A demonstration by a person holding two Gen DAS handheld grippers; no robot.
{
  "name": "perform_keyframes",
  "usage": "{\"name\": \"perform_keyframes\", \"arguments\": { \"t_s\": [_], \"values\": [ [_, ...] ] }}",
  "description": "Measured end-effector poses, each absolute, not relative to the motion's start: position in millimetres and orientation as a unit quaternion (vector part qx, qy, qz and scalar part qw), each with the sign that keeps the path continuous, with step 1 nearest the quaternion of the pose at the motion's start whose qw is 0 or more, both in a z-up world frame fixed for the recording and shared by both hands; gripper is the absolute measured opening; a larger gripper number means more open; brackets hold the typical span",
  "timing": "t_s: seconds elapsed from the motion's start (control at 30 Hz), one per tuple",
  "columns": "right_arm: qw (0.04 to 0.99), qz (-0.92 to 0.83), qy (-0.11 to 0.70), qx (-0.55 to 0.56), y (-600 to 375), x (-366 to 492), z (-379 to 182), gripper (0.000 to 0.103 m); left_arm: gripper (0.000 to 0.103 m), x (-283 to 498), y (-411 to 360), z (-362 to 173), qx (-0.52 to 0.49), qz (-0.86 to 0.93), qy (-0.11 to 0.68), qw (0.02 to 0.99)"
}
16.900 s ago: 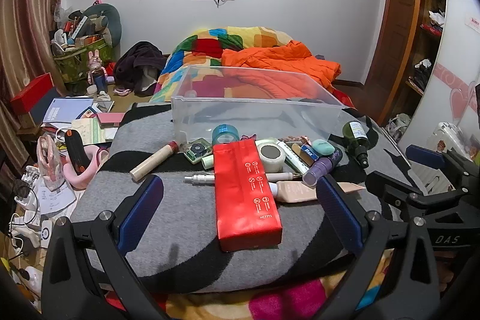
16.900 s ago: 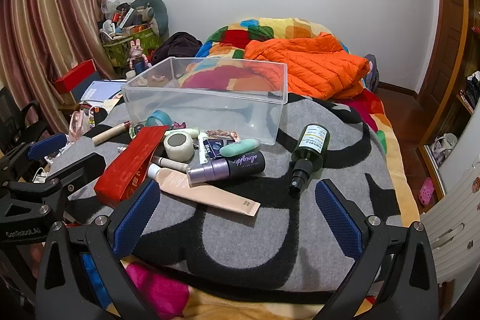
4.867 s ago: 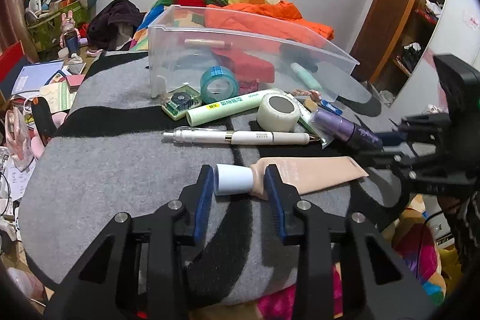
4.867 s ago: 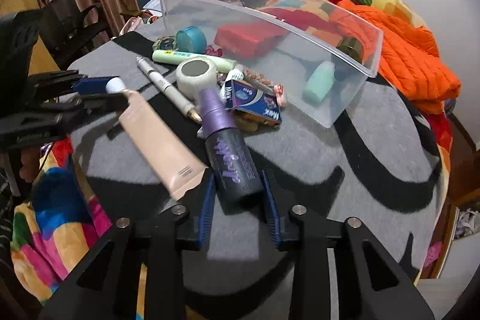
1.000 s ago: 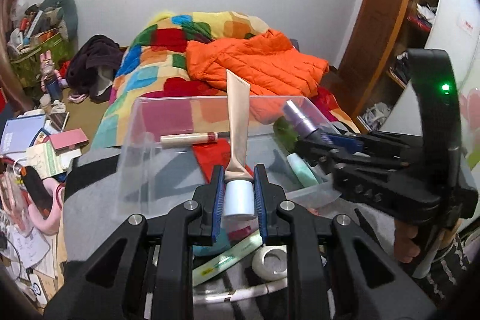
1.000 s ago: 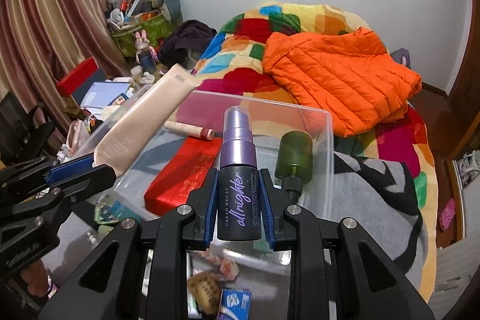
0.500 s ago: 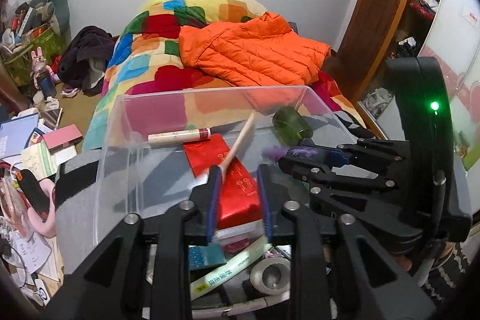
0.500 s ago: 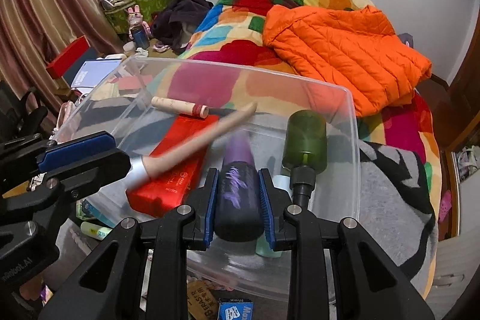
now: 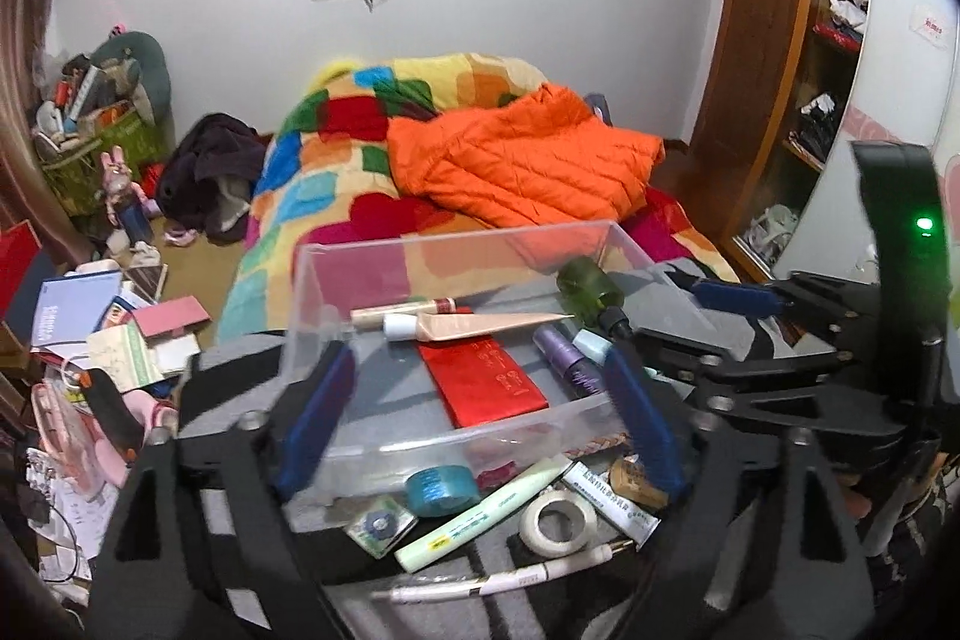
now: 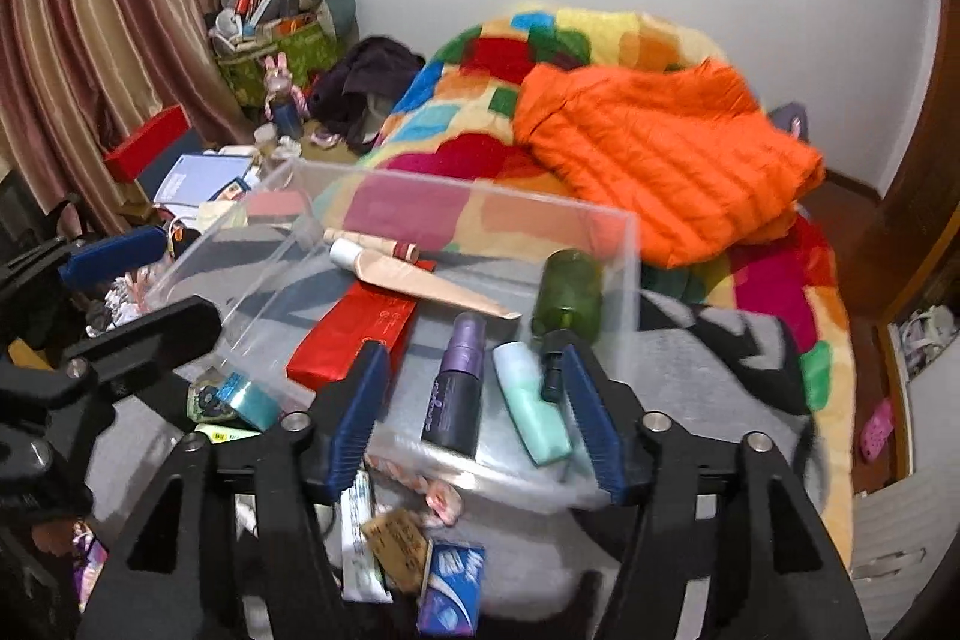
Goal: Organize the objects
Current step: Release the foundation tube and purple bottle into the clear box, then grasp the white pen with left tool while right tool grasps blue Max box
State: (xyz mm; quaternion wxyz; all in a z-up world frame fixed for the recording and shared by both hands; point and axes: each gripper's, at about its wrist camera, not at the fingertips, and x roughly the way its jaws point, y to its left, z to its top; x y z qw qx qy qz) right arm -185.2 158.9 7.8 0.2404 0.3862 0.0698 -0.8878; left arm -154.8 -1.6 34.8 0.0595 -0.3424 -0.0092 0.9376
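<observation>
Grippers: both hand-held grippers just opened, empty | purple bottle (image 10: 453,394) base blurred behind bin wall (image 10: 516,481)

We find the clear bin (image 9: 456,244) open above; its near wall and tape roll (image 9: 558,520) block any low approach.

Red box (image 9: 486,379), purple bottle (image 10: 454,388), beige tube (image 10: 420,280), orange jacket (image 10: 660,160), clear bin (image 10: 624,244)
</observation>
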Motion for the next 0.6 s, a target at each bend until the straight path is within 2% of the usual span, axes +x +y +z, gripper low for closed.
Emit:
{"name": "perform_keyframes", "arguments": {
  "t_s": [0.03,0.2,0.6],
  "values": [
    [0.241,-0.890,0.069,0.381,161.6,-181.1,10.7,0.069,0.097,-149.2,-4.5,37.0,-0.337,0.940,-0.010,0.055],
    [0.228,-0.903,0.082,0.354,175.3,-156.1,17.0,0.078,0.099,-130.9,-15.8,33.5,-0.344,0.938,-0.020,0.043],
    [0.213,-0.877,0.098,0.420,190.0,-134.5,-45.4,0.077,0.099,-104.2,-7.5,-37.2,-0.427,0.900,-0.011,0.084]
  ]
}}
